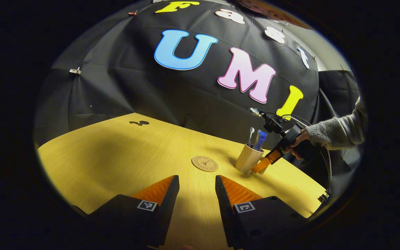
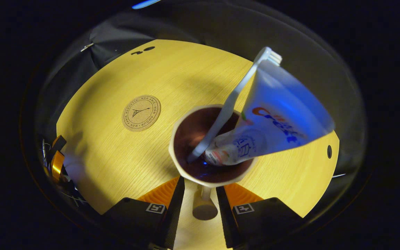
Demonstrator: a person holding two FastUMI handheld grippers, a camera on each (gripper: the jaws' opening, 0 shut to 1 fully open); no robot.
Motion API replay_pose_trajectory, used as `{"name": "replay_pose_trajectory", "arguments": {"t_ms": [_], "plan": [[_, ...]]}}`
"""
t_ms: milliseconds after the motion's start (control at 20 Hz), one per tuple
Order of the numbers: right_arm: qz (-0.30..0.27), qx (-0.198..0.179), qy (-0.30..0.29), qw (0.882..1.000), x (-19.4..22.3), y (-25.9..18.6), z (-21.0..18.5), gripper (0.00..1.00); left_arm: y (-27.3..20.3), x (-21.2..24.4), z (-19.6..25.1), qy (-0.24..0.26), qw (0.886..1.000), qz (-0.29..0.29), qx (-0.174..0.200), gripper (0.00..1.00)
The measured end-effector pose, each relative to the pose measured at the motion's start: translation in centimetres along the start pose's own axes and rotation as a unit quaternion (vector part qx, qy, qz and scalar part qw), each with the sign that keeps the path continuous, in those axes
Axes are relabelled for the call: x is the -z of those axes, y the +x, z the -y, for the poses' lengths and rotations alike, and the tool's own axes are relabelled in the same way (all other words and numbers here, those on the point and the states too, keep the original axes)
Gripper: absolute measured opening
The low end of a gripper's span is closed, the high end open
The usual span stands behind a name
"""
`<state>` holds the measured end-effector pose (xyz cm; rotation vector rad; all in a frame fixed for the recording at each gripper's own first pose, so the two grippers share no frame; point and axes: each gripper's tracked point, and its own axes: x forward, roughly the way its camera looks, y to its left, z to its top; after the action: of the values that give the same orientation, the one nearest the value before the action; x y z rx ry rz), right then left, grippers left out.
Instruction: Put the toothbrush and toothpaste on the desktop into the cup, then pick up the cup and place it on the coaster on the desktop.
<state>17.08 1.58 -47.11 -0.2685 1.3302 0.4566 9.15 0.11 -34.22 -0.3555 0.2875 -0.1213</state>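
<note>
A beige cup (image 1: 247, 159) stands on the wooden table, with a white toothbrush (image 1: 251, 133) and a blue-and-white toothpaste tube (image 1: 261, 139) sticking out of it. Left of it lies a round cork coaster (image 1: 204, 163). My right gripper (image 1: 260, 166), held by a hand, is at the cup's near side. In the right gripper view I look down into the cup (image 2: 189, 132), where the toothbrush (image 2: 227, 104) and the toothpaste (image 2: 280, 111) lean. Its handle (image 2: 203, 205) sits between the open fingers of my right gripper (image 2: 200, 183). My left gripper (image 1: 197, 180) is open over bare table, short of the coaster (image 2: 141, 113).
A grey knitted sleeve (image 1: 339, 132) reaches in from the right. The black cloth wall rises behind the table's far edge. Small dark holes (image 1: 139, 122) mark the far left corner. The table's right edge (image 1: 319, 189) lies close behind the cup.
</note>
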Motion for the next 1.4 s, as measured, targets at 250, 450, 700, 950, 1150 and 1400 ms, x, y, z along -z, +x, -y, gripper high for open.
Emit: {"name": "replay_pose_trajectory", "arguments": {"t_ms": [250,450,700,950,1150,1400], "plan": [[-0.049,-0.001,0.009,0.999,1.0,2.2,0.3,0.43,0.1,0.4,-0.9,-0.008,1.0,-0.003,-0.003,0.66],[-0.041,0.0,0.004,0.999,0.8,1.5,0.1,0.28,0.1,0.6,-1.7,-0.014,1.0,-0.007,-0.007,0.66],[-0.01,-0.02,0.002,1.0,-1.2,-0.2,-2.5,0.33,0.0,0.1,-2.4,-0.016,1.0,-0.003,-0.009,0.66],[0.014,-0.05,-0.021,0.998,-5.3,-0.6,-7.0,0.33,-0.5,-0.4,-3.6,-0.014,1.0,0.001,-0.017,0.66],[0.013,-0.061,-0.051,0.997,-7.2,0.8,-10.3,0.33,-1.3,-0.6,-5.1,-0.011,0.999,0.002,-0.033,0.66],[0.002,-0.064,-0.07,0.996,-7.7,1.9,-12.6,0.33,-2.4,-0.6,-7.0,-0.02,0.998,0.006,-0.053,0.66]]}}
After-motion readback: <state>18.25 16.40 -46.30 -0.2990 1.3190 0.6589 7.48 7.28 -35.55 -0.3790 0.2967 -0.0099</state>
